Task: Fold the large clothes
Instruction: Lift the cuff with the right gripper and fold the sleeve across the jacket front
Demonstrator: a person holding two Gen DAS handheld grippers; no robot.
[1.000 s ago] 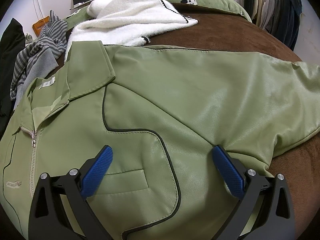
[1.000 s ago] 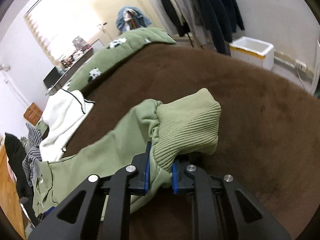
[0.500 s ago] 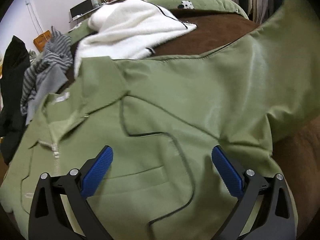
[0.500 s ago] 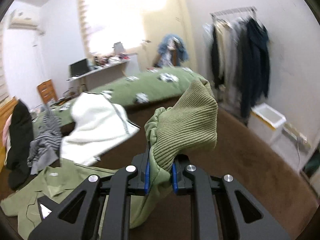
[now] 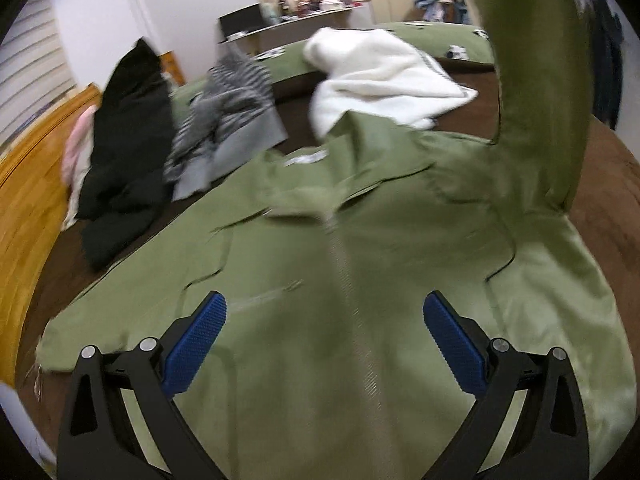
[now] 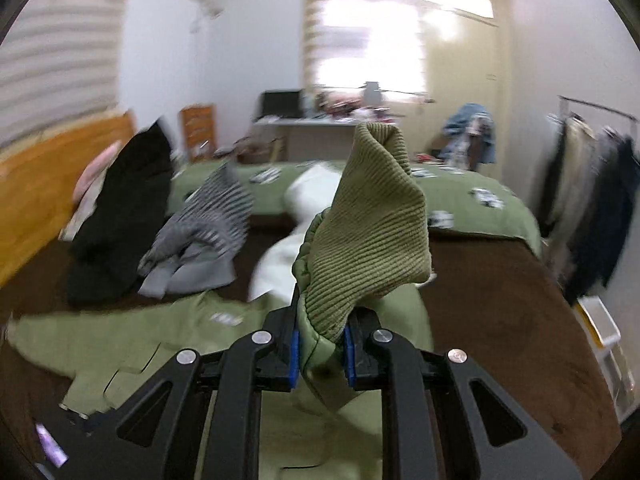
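Now lifted off the brown bed, the green jacket's (image 5: 360, 264) ribbed cuff (image 6: 360, 240) sits pinched in the right gripper (image 6: 320, 350), its blurred sleeve apparently rising upper right, while the left gripper (image 5: 324, 320) gapes empty.

Motion-blurred green jacket (image 5: 360, 240), sleeve top cropped.

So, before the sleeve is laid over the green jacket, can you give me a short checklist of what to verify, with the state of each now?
1. Right gripper holds the ribbed cuff: ok, jaws clamped on it.
2. Sleeve lifted clear of the jacket body: ok, it rises steeply.
3. Left gripper free: ok, open, nothing between its pads.
4. Green jacket lies flat, zipper up: ok, though blurred.
5. White fleece clear of the jacket: not ok, the collar overlaps its edge.
6. Far sleeve folded: cannot tell.
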